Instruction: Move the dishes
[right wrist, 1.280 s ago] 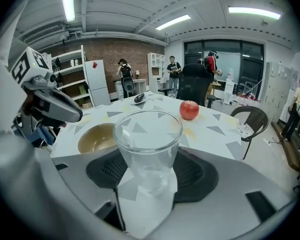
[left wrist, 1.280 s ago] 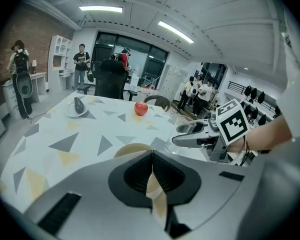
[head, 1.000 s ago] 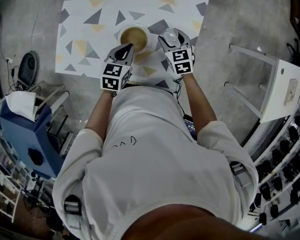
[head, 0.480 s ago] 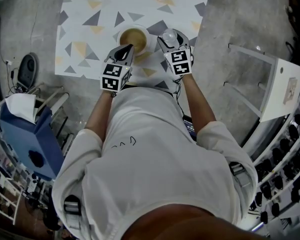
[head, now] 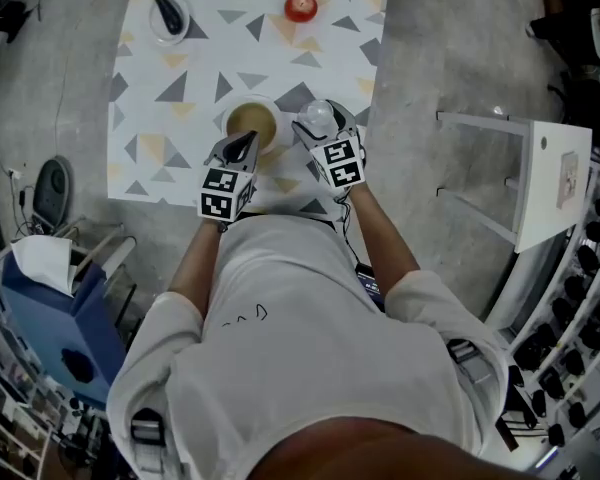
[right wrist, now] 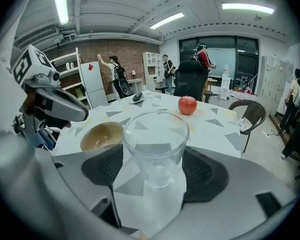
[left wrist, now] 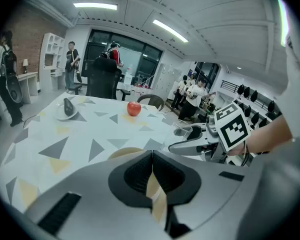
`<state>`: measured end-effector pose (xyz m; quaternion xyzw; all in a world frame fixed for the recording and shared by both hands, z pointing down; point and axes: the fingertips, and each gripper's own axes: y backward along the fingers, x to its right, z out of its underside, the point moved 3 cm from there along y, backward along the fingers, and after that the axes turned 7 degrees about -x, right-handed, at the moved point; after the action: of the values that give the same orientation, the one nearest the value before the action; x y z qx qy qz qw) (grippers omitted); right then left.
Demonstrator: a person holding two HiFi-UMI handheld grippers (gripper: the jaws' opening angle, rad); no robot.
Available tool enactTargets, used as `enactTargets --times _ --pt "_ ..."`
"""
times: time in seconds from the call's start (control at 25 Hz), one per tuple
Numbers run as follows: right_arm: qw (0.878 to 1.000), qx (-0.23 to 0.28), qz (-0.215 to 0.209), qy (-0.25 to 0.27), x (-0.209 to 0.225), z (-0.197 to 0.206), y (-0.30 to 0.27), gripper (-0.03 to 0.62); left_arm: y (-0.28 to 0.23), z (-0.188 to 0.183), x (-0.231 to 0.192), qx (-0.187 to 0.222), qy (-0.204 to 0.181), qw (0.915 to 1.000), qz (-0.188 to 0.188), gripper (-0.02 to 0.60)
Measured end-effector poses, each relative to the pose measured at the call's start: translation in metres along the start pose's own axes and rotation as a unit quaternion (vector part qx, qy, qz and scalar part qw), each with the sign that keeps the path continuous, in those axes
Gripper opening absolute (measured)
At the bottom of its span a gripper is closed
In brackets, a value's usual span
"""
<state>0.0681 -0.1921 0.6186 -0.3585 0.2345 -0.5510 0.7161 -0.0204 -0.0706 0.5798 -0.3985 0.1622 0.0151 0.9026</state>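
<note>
A tan bowl (head: 251,123) stands on the triangle-patterned table (head: 170,78) near its front edge. My left gripper (head: 242,146) is at the bowl's near rim; in the left gripper view its jaws (left wrist: 151,160) are pressed together with a tan strip of the bowl (left wrist: 124,153) between them. A clear glass (right wrist: 155,139) stands upright to the bowl's right (head: 318,118). My right gripper (right wrist: 154,170) has a pad against each side of it (head: 318,128). The bowl (right wrist: 101,135) is just left of the glass.
A red apple (head: 300,7) and a small dish (head: 167,15) holding a dark object lie at the table's far side. A white stand (head: 540,183) is on the floor at right, a blue box (head: 50,268) at left. People and a wicker chair (right wrist: 250,111) are beyond the table.
The head view has pulled back, so the apple and the small dish show fully. Both grippers, the bowl and the glass keep the same places on the table.
</note>
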Motion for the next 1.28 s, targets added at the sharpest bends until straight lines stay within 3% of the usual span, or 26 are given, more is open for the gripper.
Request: enactTargets --times 0.44,0.76,0.96,1.12,1.28 --pt "0.999 0.005 0.01 -0.039 -0.013 0.009 0.022 0.376 0.003 -0.012 0.003 0.008 -0.03 0.9991 0.028 0.02" --pt "0.992 0.015 0.023 -0.125 -0.028 0.023 0.039 0.356 0.01 -0.014 0.004 0.006 -0.061 0.9966 0.055 0.02" --pt "0.976 0.021 0.036 -0.215 -0.041 0.032 0.042 0.267 0.018 -0.017 -0.007 0.005 -0.079 0.9944 0.071 0.02" --pt "0.952 0.029 0.032 -0.303 -0.054 0.041 0.039 0.196 0.022 -0.014 -0.018 0.003 -0.087 0.993 0.081 0.02" --pt "0.926 0.04 0.006 -0.375 -0.076 0.041 0.028 0.174 0.029 -0.006 -0.034 -0.004 -0.095 0.9919 0.083 0.02"
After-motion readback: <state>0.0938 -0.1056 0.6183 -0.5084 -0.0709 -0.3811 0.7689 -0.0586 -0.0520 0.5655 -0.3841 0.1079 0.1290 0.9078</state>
